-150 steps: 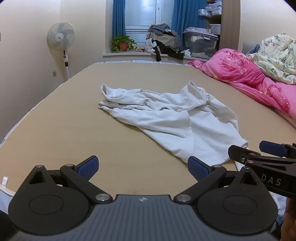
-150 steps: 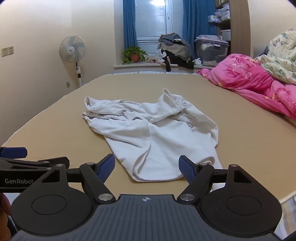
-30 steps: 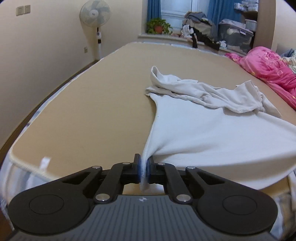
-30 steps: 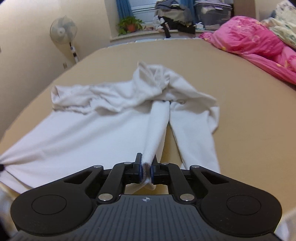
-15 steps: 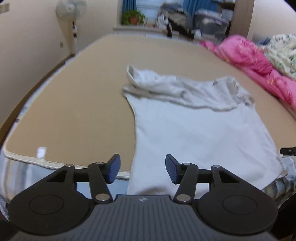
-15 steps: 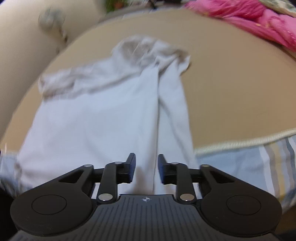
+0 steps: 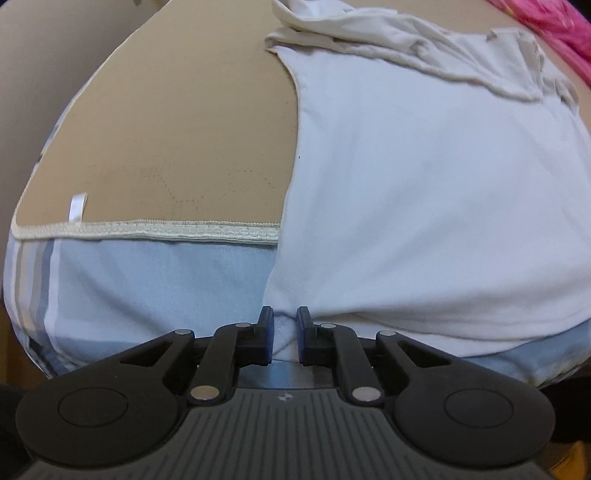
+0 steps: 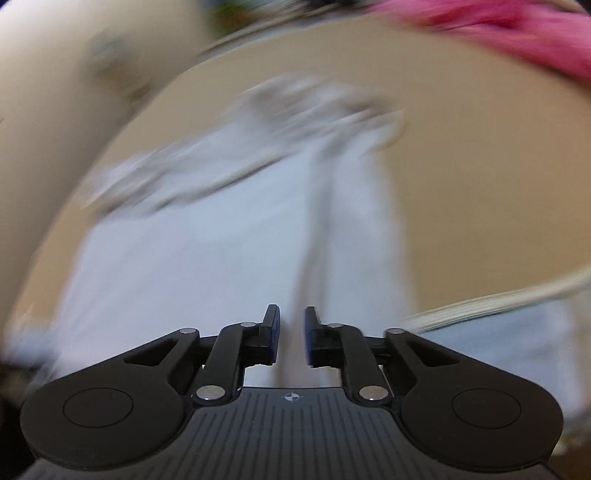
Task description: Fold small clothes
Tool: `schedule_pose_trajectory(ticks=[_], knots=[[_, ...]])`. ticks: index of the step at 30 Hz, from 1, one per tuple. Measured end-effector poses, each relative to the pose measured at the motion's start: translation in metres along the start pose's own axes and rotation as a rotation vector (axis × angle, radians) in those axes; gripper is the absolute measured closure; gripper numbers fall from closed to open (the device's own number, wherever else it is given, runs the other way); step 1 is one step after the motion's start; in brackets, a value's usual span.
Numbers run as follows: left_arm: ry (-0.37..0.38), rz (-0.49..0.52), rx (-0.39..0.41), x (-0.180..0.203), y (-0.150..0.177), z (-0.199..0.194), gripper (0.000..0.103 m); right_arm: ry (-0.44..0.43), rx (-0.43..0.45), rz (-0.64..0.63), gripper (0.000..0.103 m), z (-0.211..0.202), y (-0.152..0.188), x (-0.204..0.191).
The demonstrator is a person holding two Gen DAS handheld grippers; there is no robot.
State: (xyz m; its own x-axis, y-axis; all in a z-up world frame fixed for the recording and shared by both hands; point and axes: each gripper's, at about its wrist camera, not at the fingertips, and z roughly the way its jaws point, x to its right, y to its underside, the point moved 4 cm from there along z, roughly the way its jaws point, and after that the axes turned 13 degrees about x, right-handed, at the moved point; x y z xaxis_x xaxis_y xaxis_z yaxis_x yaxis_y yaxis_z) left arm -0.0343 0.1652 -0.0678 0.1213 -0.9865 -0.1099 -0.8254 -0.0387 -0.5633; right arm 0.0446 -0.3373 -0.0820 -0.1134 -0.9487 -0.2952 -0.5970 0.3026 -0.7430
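Observation:
A white shirt [image 7: 424, 192] lies spread on the tan bed cover [image 7: 177, 129], its hem hanging over the near edge and its crumpled collar end at the far side. My left gripper [image 7: 284, 334] points steeply down at the hem's left corner; its jaws are closing, with a narrow gap left, and the corner of the cloth sits between the pads. In the blurred right wrist view, my right gripper [image 8: 291, 332] hovers over the shirt [image 8: 221, 258] near a lengthwise fold. Its jaws are closing too, white cloth shows in the gap, and the pads stand apart.
The cover's braided edge [image 7: 166, 230] runs across the near side, with a light blue striped sheet [image 7: 147, 288] hanging below it. A pink quilt [image 8: 498, 29] lies at the far right of the bed. A small white tag [image 7: 77, 206] sits near the left corner.
Both grippers let go of the shirt's hem, opened, and have narrowed again. Both have tipped downward and come nearer the bed's near edge; the shirt now lies flatter.

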Motion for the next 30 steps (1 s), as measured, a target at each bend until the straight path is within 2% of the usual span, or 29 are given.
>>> schedule_pose_trajectory(ticks=[2,4,5,7,8,9,10,11,13,15,16,18,20,21,22,23,24,25,26,27,28,29,30], knots=[[0.002,-0.025,0.027,0.001,-0.004,-0.004,0.089,0.080,0.002,0.019,0.075,0.013,-0.007,0.017],[0.007,-0.055,0.060,-0.001,-0.008,-0.012,0.087,0.065,-0.050,-0.020,0.060,0.032,-0.004,0.017],[0.009,-0.068,0.078,0.002,-0.012,-0.012,0.087,0.048,-0.089,-0.061,0.056,0.044,0.001,0.011],[0.006,-0.088,0.120,0.003,-0.019,-0.019,0.087,0.059,-0.140,-0.155,0.055,0.063,0.014,-0.002],[0.004,-0.093,0.144,0.005,-0.024,-0.023,0.087,0.069,-0.138,-0.214,0.055,0.069,0.017,-0.008],[0.005,-0.098,0.175,0.007,-0.028,-0.027,0.087,0.061,-0.127,-0.253,0.065,0.072,0.016,-0.014],[0.004,-0.100,0.201,0.012,-0.035,-0.023,0.087,0.039,-0.121,-0.288,0.093,0.072,0.013,-0.021],[-0.003,-0.102,0.218,0.016,-0.040,-0.023,0.087,0.029,-0.117,-0.313,0.097,0.072,0.006,-0.026],[0.003,-0.102,0.261,0.022,-0.050,-0.026,0.087,0.002,-0.110,-0.373,0.097,0.072,-0.013,-0.028],[-0.003,-0.072,0.293,0.033,-0.061,-0.024,0.087,0.025,-0.080,-0.458,0.097,0.070,-0.042,-0.019],[-0.007,-0.062,0.299,0.038,-0.065,-0.022,0.087,0.061,-0.057,-0.506,0.098,0.067,-0.057,-0.012],[-0.001,-0.055,0.297,0.046,-0.070,-0.017,0.087,0.246,0.031,-0.661,0.098,0.069,-0.097,0.008],[0.004,-0.050,0.283,0.054,-0.074,-0.010,0.087,0.504,0.148,-0.697,0.097,0.069,-0.143,0.043],[0.007,-0.048,0.275,0.056,-0.075,-0.007,0.087,0.647,0.212,-0.656,0.096,0.066,-0.161,0.065],[0.013,-0.049,0.268,0.058,-0.077,-0.004,0.087,0.757,0.255,-0.602,0.091,0.065,-0.171,0.085],[0.022,-0.053,0.261,0.060,-0.079,-0.001,0.087,0.824,0.265,-0.529,0.082,0.067,-0.174,0.104],[0.028,-0.056,0.256,0.061,-0.080,0.002,0.087,0.847,0.258,-0.417,0.069,0.070,-0.171,0.125],[0.036,-0.056,0.250,0.063,-0.081,0.004,0.087,0.811,0.256,-0.303,0.069,0.074,-0.162,0.139],[0.050,-0.052,0.245,0.064,-0.082,0.007,0.087,0.741,0.247,-0.179,0.069,0.078,-0.149,0.152],[0.067,-0.042,0.243,0.066,-0.084,0.008,0.085,0.663,0.203,-0.045,0.070,0.086,-0.133,0.165],[0.086,-0.020,0.249,0.069,-0.089,0.007,0.083,0.595,0.097,0.112,0.070,0.096,-0.122,0.177],[0.100,-0.002,0.259,0.070,-0.093,0.006,0.078,0.510,0.087,0.281,0.070,0.101,-0.118,0.186],[0.114,0.018,0.272,0.070,-0.099,0.005,0.072,0.406,0.141,0.477,0.071,0.099,-0.116,0.197]])
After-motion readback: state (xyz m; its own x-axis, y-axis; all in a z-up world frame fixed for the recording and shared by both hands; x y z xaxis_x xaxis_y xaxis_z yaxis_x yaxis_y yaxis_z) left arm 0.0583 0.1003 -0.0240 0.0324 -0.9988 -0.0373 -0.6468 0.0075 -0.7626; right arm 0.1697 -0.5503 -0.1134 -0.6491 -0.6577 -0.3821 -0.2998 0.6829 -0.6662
